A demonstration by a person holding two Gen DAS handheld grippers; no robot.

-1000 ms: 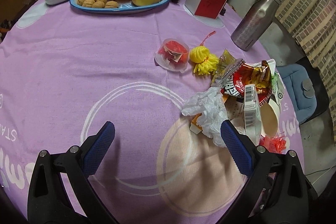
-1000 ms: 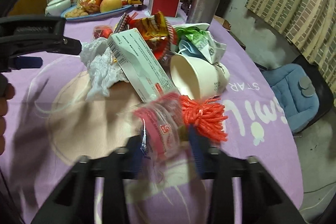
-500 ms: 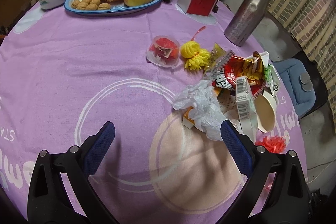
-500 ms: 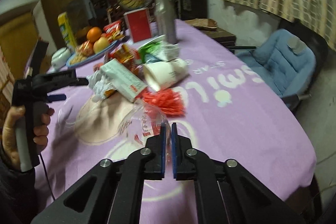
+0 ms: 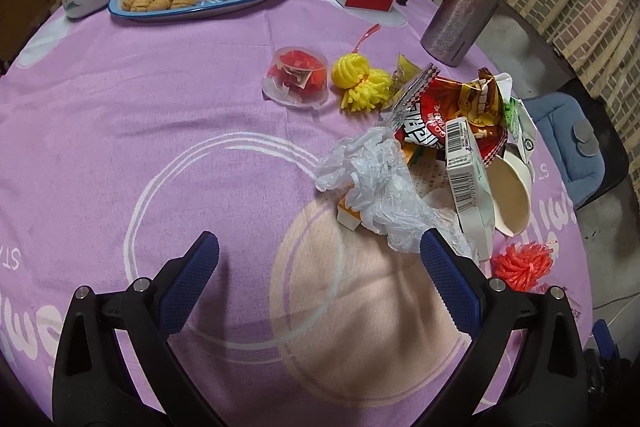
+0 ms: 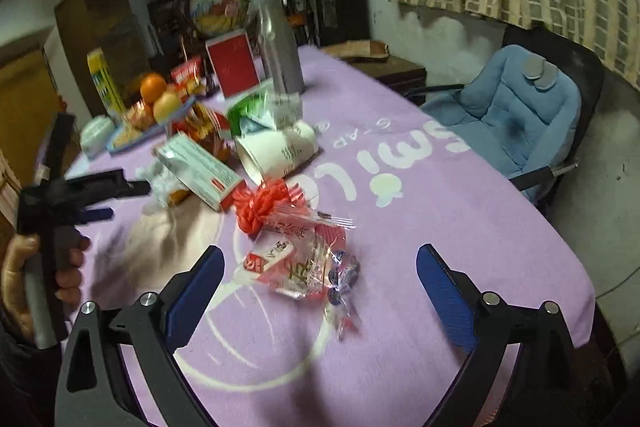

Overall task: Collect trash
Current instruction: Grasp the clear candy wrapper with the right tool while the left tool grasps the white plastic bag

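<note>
A: Counter (image 5: 120,115) under the purple cloth, trash pile (image 5: 448,147) at about 2 o'clock from the left gripper (image 5: 316,279): snack bags, a flat carton, a tipped paper cup (image 6: 276,151), a crumpled plastic bag (image 5: 376,183).

B: Change noted. The right gripper (image 6: 320,287) was clamped on the clear red-printed wrapper (image 6: 296,259) half a second ago; its jaws have just been opening and now stand wide, nothing pressed between them.

A: So the wrapper is released?

B: Yes. It lies on the cloth between the two pads, touching neither, just beside the red ribbon bow (image 6: 260,203) at 11 o'clock. I judge it dropped next to the pile, one piece gathered.

A: Left jaws?

B: Spread wide, empty, hovering over bare cloth. Small tub (image 5: 296,77) and yellow bow (image 5: 360,83) lie uncollected at 12 o'clock.
</note>
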